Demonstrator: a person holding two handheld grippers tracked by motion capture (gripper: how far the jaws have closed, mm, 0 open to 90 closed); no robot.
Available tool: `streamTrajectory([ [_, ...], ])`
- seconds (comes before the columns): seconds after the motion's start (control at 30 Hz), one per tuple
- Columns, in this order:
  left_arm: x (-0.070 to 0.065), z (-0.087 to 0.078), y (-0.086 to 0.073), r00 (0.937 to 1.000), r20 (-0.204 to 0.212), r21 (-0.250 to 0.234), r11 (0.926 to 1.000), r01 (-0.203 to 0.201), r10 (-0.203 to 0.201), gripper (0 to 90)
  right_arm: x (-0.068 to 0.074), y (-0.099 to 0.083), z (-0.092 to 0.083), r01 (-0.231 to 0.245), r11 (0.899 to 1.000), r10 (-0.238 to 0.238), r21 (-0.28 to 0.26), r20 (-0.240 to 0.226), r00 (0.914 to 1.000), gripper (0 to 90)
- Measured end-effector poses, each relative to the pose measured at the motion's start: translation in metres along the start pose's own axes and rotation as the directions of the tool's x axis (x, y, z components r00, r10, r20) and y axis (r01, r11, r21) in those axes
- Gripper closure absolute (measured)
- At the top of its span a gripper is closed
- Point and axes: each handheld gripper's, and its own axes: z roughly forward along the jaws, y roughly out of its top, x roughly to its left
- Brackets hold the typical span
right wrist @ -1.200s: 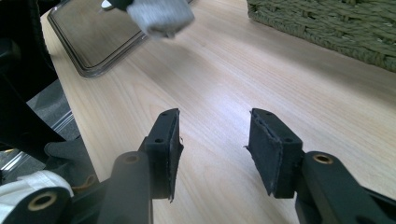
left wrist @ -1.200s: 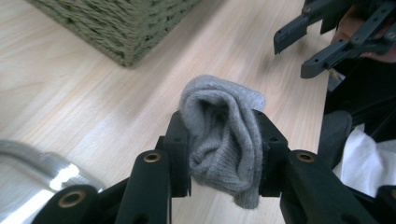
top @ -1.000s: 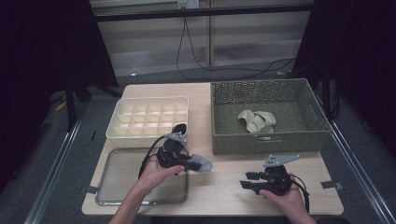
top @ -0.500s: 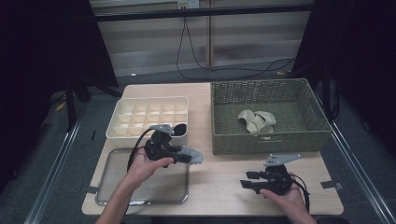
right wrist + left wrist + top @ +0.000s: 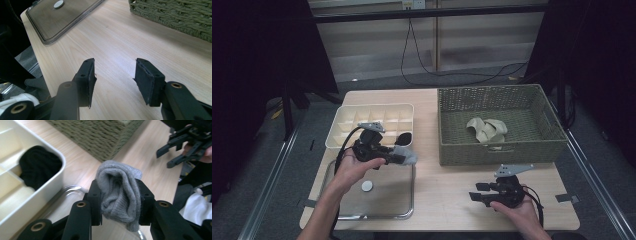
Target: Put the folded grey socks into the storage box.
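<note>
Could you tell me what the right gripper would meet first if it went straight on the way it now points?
Probably nothing soon: the right gripper, fingers open and empty, points across bare table toward the clear tray; depth is unclear.

The front strip of the desk [image 5: 447, 200] is bare wood between the clear tray [image 5: 397, 212] on the left and the right hand-held gripper [image 5: 479, 192], so a hand can pass there freely. The woven basket [image 5: 492, 150] stands high at the back right, and its front wall blocks a low move to the back. The white divided box [image 5: 362, 111] blocks the back left; one of its compartments holds a black sock [image 5: 404, 138]. Between box and basket runs a narrow lane of bare wood. The left hand-held gripper [image 5: 407, 157], with a grey sock [image 5: 120, 192] between its jaws, hangs just before this lane. A small white disc [image 5: 367, 186] lies in the tray.
</note>
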Motion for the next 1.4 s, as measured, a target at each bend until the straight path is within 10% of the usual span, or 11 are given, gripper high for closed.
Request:
streamTrajectory([
  [0.8, 0.045, -0.042, 0.008, 0.9918, -0.112, 0.004, 0.998, 0.063, -0.063, 64.4, -0.001, 0.0, 0.001, -0.036, 0.999, 0.036, -0.004, -0.021, 0.9991, 41.5],
  [1.4, 0.087, -0.048, 0.02, 0.9784, -0.182, 0.109, 0.9869, 0.119, -0.098, 64.3, -0.005, 0.001, 0.003, -0.041, 0.999, 0.041, 0.004, -0.02, 0.999, 40.0],
])
